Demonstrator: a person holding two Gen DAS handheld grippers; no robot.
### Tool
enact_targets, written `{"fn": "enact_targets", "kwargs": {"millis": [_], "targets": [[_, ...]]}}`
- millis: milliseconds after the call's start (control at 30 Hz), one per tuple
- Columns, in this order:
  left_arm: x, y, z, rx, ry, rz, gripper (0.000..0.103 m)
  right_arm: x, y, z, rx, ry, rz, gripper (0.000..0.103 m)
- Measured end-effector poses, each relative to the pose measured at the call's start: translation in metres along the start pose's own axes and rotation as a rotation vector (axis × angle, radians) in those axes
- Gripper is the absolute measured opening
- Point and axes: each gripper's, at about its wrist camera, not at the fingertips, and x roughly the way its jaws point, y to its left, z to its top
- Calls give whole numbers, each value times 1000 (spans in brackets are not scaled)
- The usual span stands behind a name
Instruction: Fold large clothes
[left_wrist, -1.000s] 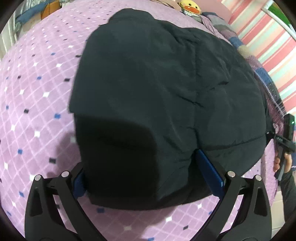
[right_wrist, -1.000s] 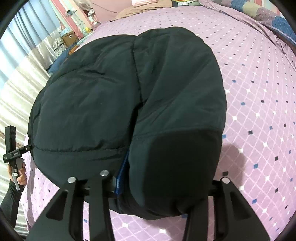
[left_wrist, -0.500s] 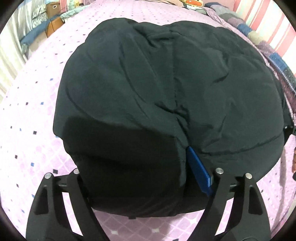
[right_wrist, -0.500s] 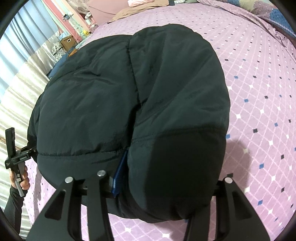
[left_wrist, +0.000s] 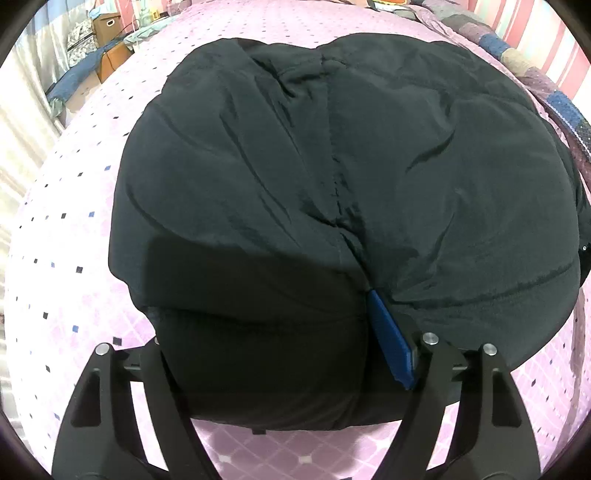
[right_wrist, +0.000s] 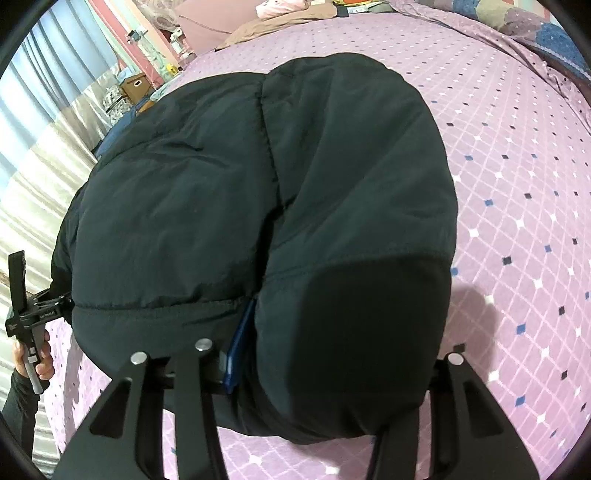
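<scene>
A black padded jacket (left_wrist: 332, 166) lies bunched on the purple checked bedspread (left_wrist: 74, 221). My left gripper (left_wrist: 266, 332) has a thick fold of the jacket's near edge between its jaws, which are closing. Its blue pad (left_wrist: 391, 343) presses into the cloth, and the other finger is hidden behind the fold. In the right wrist view the same jacket (right_wrist: 221, 184) fills the middle. My right gripper (right_wrist: 351, 332) is shut on the dark cuff end (right_wrist: 369, 332), with its blue pad (right_wrist: 238, 354) sunk in the crease. The other finger is hidden.
A hand (right_wrist: 40, 362) holds the other gripper's handle at the jacket's left edge. Beyond the bed stand a cardboard box (left_wrist: 107, 26) and pale curtains (right_wrist: 37, 92). A patchwork quilt (left_wrist: 557, 103) lies along the right side. Pillows and a brown blanket (right_wrist: 280, 22) sit at the far end.
My left gripper has moved over the jacket, carrying its fold along, and its jaws have narrowed on the cloth. The right gripper has kept still with its grip unchanged.
</scene>
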Motion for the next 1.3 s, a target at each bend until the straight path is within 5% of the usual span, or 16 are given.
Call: {"fn": "enact_targets", "kwargs": {"millis": [433,633,767,1300], "targets": [[-5,-11,-9,-25,-3,29,76,0,-1,-1,15,2,-13,47],[-24,-17,-4,-14,-30,60,50,-12,8,3,9,-33,-27,37],[-42,-11,-1,-69,-46,12,38,-24,12,4,18,-64,-12,32],[-34,-11,-2,13,-4,2,39,-21,10,9,11,-35,2,32]]}}
